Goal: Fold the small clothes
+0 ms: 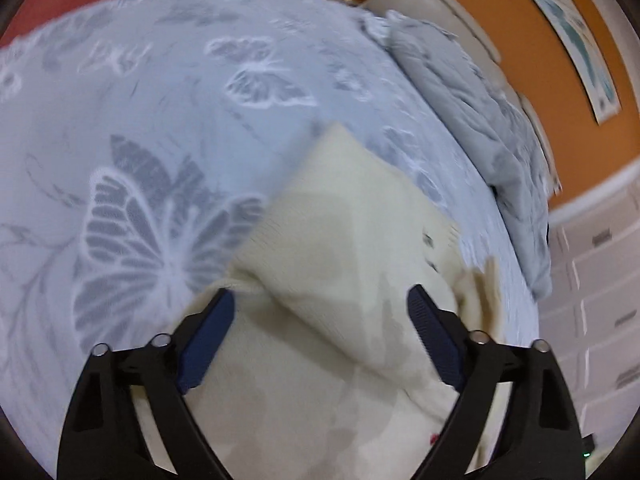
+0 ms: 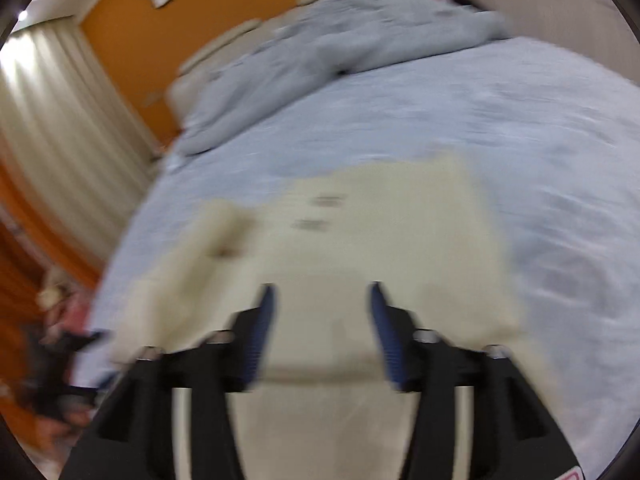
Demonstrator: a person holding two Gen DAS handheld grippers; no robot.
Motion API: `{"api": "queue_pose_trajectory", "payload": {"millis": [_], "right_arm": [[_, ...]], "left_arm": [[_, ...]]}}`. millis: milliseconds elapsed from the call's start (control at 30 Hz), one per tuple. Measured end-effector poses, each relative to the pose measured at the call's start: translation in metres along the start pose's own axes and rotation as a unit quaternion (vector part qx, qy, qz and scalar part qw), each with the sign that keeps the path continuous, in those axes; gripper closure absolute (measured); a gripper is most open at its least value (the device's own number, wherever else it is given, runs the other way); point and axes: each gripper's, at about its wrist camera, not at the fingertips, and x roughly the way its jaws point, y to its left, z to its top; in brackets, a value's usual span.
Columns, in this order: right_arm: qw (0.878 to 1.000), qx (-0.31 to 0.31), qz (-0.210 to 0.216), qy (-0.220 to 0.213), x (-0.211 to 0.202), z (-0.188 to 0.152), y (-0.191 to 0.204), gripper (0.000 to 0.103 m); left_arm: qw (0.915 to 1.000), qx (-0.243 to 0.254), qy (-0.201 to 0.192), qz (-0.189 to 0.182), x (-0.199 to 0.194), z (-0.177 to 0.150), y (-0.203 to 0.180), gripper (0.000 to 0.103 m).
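Note:
A small cream knit garment (image 1: 344,232) lies on the pale blue butterfly-print bedspread (image 1: 160,100), with one part folded over the rest. My left gripper (image 1: 320,300) hovers over its near part, jaws wide apart, blue pads (image 1: 204,340) clear of the cloth. In the right wrist view the same cream garment (image 2: 360,232) lies flat on the bedspread (image 2: 520,140). My right gripper (image 2: 320,300) stands open above its near edge with nothing pinched between the pads. Both views are blurred.
A crumpled grey duvet (image 1: 480,112) lies along the bed's head by the orange wall (image 1: 520,20). White drawers (image 1: 600,300) stand beside the bed. Curtains (image 2: 60,120) hang at the left in the right wrist view.

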Motion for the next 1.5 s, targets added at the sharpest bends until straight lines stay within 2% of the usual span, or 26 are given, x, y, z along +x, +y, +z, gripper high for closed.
{"api": "queue_pose_trajectory", "payload": {"millis": [67, 133, 233, 300, 333, 367, 433, 500, 533, 567, 600, 633, 667, 700, 767, 833, 933, 1000, 1033, 1067, 1100, 1200, 1267, 1367, 1400, 1500], "right_arm": [[0.999, -0.011, 0.034, 0.026, 0.02, 0.013, 0.033, 0.038], [0.996, -0.004, 0.054, 0.069, 0.057, 0.027, 0.071, 0.032], [0.991, -0.029, 0.019, 0.126, 0.106, 0.034, 0.103, 0.032], [0.989, -0.041, -0.011, 0.143, 0.13, 0.033, 0.111, 0.084], [0.989, -0.034, -0.006, 0.147, 0.135, 0.033, 0.11, 0.093], [0.99, -0.015, 0.004, 0.137, 0.13, 0.035, 0.105, 0.093], [0.996, 0.04, 0.062, 0.057, 0.086, 0.037, 0.081, 0.093], [0.995, 0.063, 0.078, 0.0, 0.042, 0.031, 0.052, 0.093], [0.995, 0.063, 0.071, -0.007, 0.032, 0.023, 0.039, 0.09], [0.997, 0.057, 0.059, -0.004, 0.029, 0.013, 0.025, 0.077], [0.999, 0.044, 0.029, 0.008, 0.033, -0.002, 0.009, 0.074], [0.999, 0.035, -0.017, 0.035, 0.042, -0.015, -0.005, 0.074], [0.995, 0.045, -0.036, 0.076, 0.054, -0.027, -0.024, 0.075], [0.995, 0.067, -0.003, 0.068, 0.05, -0.031, -0.034, 0.076], [0.994, 0.104, 0.014, 0.044, 0.037, -0.027, -0.047, 0.051], [0.991, 0.129, 0.016, 0.021, 0.029, -0.015, -0.056, 0.035], [0.987, 0.155, 0.024, 0.041, 0.046, -0.002, -0.062, 0.037], [0.989, 0.138, 0.008, 0.056, 0.056, 0.0, -0.06, 0.068], [0.992, 0.107, 0.006, 0.073, 0.061, 0.005, -0.05, 0.093], [0.992, 0.093, 0.013, 0.081, 0.062, 0.009, -0.041, 0.094], [0.995, 0.075, 0.025, 0.057, 0.051, 0.016, -0.031, 0.094], [0.996, 0.051, 0.072, -0.026, 0.005, 0.036, -0.009, 0.095], [0.996, 0.033, 0.061, -0.049, -0.002, 0.039, -0.008, 0.095], [0.997, 0.037, -0.026, 0.06, 0.058, 0.01, -0.04, 0.096], [0.995, 0.044, -0.032, 0.078, 0.068, -0.002, -0.053, 0.096], [0.996, 0.08, 0.0, 0.041, 0.051, -0.002, -0.055, 0.094]], "left_arm": [[0.9997, 0.01, -0.02, 0.005, -0.004, -0.012, 0.002, 0.02], [0.9973, 0.052, -0.045, 0.025, -0.004, -0.027, -0.003, 0.02], [0.9837, 0.15, -0.072, 0.069, -0.002, -0.051, -0.014, 0.02], [0.983, 0.151, -0.079, 0.067, -0.001, -0.051, -0.014, 0.017], [0.9844, 0.145, -0.082, 0.058, -0.004, -0.049, -0.009, 0.017], [0.9844, 0.144, -0.085, 0.054, -0.005, -0.05, -0.007, 0.017], [0.9836, 0.148, -0.089, 0.051, -0.004, -0.051, -0.007, 0.015], [0.9832, 0.151, -0.093, 0.045, -0.004, -0.051, -0.006, 0.013], [0.9827, 0.153, -0.094, 0.046, -0.003, -0.053, -0.007, 0.012], [0.9818, 0.157, -0.094, 0.05, -0.002, -0.054, -0.008, 0.012], [0.9812, 0.16, -0.094, 0.053, -0.001, -0.054, -0.009, 0.011], [0.9808, 0.162, -0.093, 0.055, 0.001, -0.054, -0.01, 0.011], [0.9805, 0.164, -0.093, 0.056, 0.0, -0.055, -0.011, 0.01], [0.9805, 0.164, -0.092, 0.056, 0.001, -0.055, -0.011, 0.01], [0.9807, 0.164, -0.091, 0.054, 0.0, -0.055, -0.011, 0.009], [0.9813, 0.164, -0.087, 0.051, 0.001, -0.054, -0.011, 0.007], [0.9858, 0.146, -0.075, 0.039, -0.002, -0.047, -0.01, 0.007], [0.9906, 0.119, -0.062, 0.028, -0.007, -0.039, -0.009, 0.014], [0.9935, 0.094, -0.057, 0.028, -0.01, -0.034, -0.006, 0.02], [0.9954, 0.072, -0.053, 0.033, -0.011, -0.029, -0.003, 0.037], [0.9969, 0.051, -0.048, 0.036, -0.013, -0.024, 0.001, 0.049], [0.9985, 0.008, -0.038, 0.038, -0.015, -0.013, 0.014, 0.071], [0.997, 0.041, -0.039, 0.052, -0.012, -0.018, 0.014, 0.071], [0.987, 0.122, -0.061, 0.085, -0.008, -0.036, 0.004, 0.07], [0.9845, 0.135, -0.068, 0.09, -0.009, -0.039, 0.003, 0.07], [0.9819, 0.147, -0.083, 0.086, -0.009, -0.044, 0.004, 0.069]]}}
